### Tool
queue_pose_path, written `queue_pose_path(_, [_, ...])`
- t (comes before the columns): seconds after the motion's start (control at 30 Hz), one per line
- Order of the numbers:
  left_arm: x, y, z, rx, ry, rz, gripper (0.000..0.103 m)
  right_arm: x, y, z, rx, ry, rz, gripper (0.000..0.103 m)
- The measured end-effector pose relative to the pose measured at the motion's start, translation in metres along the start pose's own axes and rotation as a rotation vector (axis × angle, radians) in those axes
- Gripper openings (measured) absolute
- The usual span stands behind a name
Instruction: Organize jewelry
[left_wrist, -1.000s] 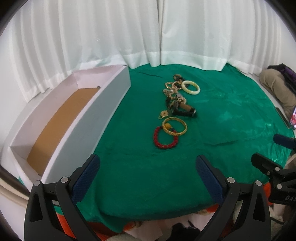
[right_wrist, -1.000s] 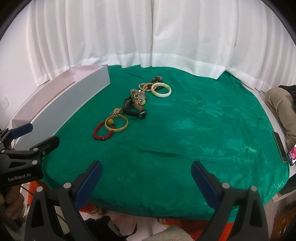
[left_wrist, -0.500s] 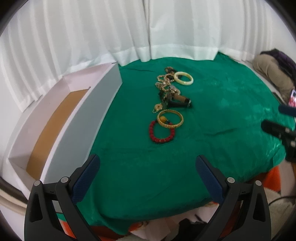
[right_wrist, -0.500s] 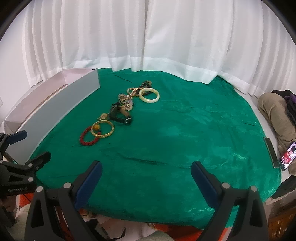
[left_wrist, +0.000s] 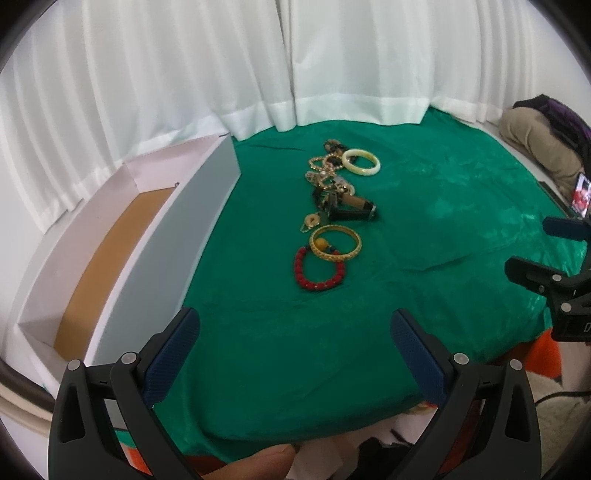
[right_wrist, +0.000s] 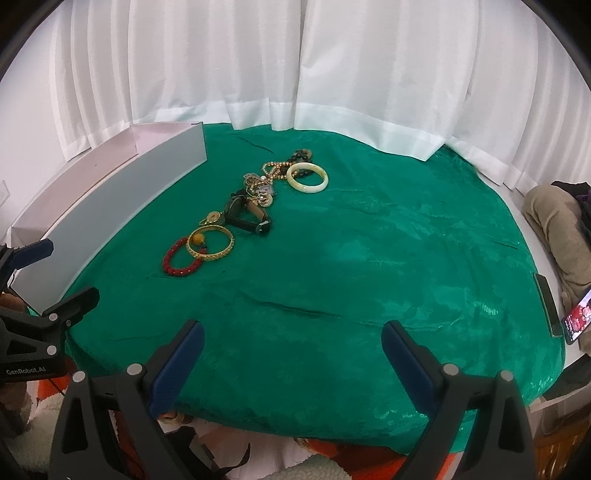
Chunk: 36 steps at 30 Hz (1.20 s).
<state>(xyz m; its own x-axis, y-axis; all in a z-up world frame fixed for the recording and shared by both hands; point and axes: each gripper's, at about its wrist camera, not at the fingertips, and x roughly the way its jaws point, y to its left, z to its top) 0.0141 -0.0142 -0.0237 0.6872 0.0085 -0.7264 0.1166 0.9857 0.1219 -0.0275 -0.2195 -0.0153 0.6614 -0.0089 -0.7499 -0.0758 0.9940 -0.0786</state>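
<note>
Both grippers hover over the near edge of a tabletop covered in crinkled green satin cloth, each with its blue-padded fingers spread wide apart and holding nothing. The left gripper points toward the jewelry; the right gripper sits further right, and each shows at the edge of the other's view.

The jewelry lies in a loose line down the middle of the cloth. Nearest is a red beaded bracelet, overlapped by a gold filigree bangle (a yellow bead rests inside its ring). Beyond it lie a small gold pendant, a black wristband, a tangle of gold chains and, farthest, a pale cream jade-like bangle.

A long white open box with a brown floor stands along the cloth's left side, well apart from the jewelry. White curtains hang behind.
</note>
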Motion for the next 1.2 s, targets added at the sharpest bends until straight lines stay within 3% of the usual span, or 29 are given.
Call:
queue_pose_path(0.47, [0.003,0.021,0.004,-0.079,0.001,-0.015,0.103,0.005,-0.003,-0.001,0.018,0.021,0.006,0.099])
queue_pose_path(0.8, [0.009,0.029,0.002,-0.137,0.024,-0.083,0.103,0.010,0.001,-0.004,0.010,0.037,0.016,0.099])
queue_pose_path(1.2, [0.019,0.017,-0.006,-0.063,0.063,-0.051,0.103,0.013,0.002,-0.007,0.008,0.047,0.021,0.099])
